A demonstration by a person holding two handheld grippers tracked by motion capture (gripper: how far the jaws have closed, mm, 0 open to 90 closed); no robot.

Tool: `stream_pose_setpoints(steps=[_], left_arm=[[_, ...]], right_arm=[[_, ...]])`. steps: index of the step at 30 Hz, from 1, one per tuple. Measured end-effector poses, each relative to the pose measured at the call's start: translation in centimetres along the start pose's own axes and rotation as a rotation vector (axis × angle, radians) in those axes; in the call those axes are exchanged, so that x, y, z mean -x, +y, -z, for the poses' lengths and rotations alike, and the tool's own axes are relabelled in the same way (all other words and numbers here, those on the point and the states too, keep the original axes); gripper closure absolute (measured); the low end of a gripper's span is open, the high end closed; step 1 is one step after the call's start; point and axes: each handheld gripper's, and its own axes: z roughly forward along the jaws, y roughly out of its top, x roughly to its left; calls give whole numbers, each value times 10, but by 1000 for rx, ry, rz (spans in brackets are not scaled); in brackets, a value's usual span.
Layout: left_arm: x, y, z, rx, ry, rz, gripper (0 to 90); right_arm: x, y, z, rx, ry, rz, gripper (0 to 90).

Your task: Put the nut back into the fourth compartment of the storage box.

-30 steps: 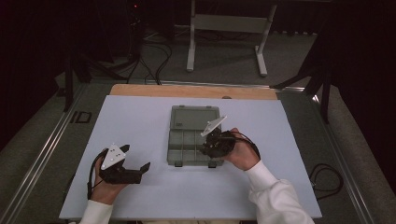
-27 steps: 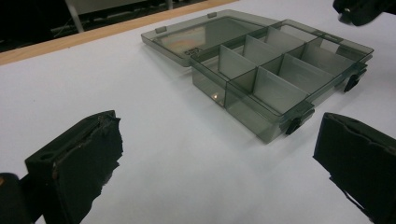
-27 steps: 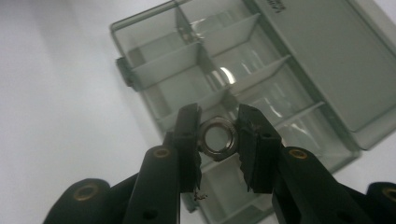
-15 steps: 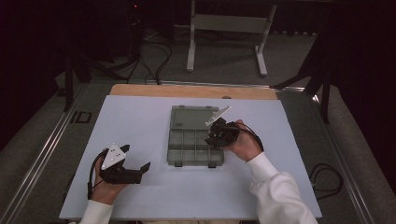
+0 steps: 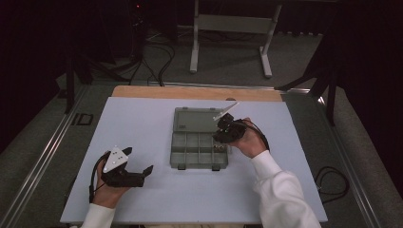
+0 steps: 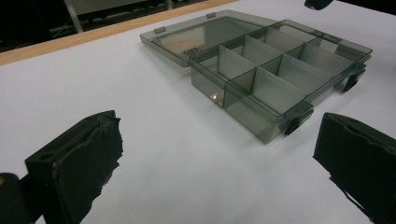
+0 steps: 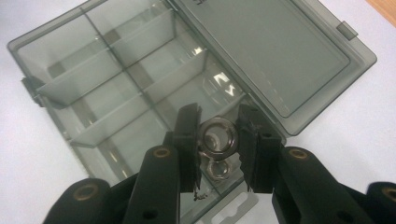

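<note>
Jaws of your right gripper (image 5: pixel 222 136) are pinching a metal ring (image 7: pixel 217 137) over the right side of the open organizer box (image 5: pixel 198 137) in the high view, while your left gripper (image 5: pixel 142 173) is resting spread and empty on the white table (image 5: pixel 142 118), well apart from the box. Looking along the left gripper's view, you are seeing its pads wide apart with the box's grey dividers (image 6: pixel 254 58) ahead and nothing blocking the way. Through the right gripper view, you are holding the ring just above a compartment where a second ring (image 7: pixel 217 169) is lying, so keep it level, lower it clear of the divider walls and the flat-lying lid (image 7: pixel 275 51), and release only once it is inside.
</note>
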Motion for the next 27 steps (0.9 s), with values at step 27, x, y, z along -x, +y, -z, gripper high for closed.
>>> stream_pose_setpoints(steps=[27], left_arm=[[0,0,0,0,2,1,14]], right_arm=[[11,-3,-22,-69,-19,-39,705]])
